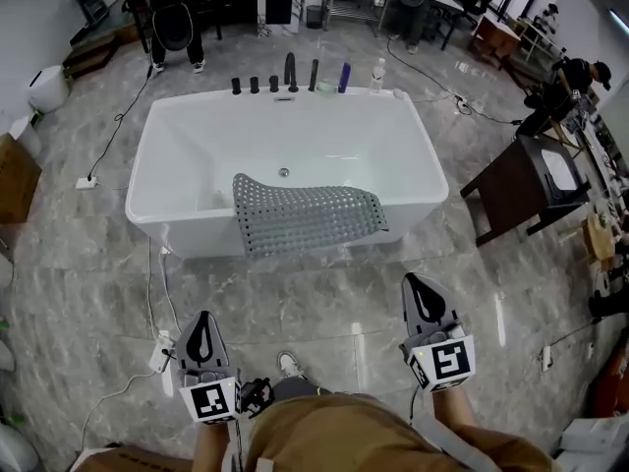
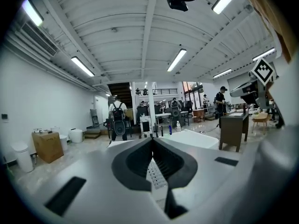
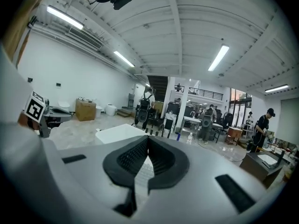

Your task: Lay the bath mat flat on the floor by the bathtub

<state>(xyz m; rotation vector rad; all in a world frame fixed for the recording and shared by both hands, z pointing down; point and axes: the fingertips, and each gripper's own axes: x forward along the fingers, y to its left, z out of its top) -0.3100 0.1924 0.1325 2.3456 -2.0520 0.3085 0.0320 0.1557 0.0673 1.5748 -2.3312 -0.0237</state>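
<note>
Plainly, the only print being shown is the black-and-white square marker on each gripper's cube [image 1: 209, 399]; lettering on the bottles [image 1: 344, 77] lined along the far rim of the bathtub [image 1: 177, 136] is too small to be read.

The left gripper [image 1: 203, 321] and the right gripper [image 1: 417, 285] are being held low over the floor [image 1: 324, 303], well apart from the tub. Both pairs of jaws are being pressed together, with nothing pinched between them.

The bath mat [image 1: 307, 214], grey and full of holes, is being carried by the tub's near rim, draped over it, off the floor.

Grey marbled tiles, glossy, are being lit by ceiling strip lights [image 2: 176, 59]. A white cable [image 1: 157, 293] is being trailed across the floor at the left. A dark wooden table [image 1: 521, 180] is being stood right of the tub, a cardboard box [image 1: 15, 175] far left. A person with a backpack [image 1: 172, 18] is being seen beyond the tub.
</note>
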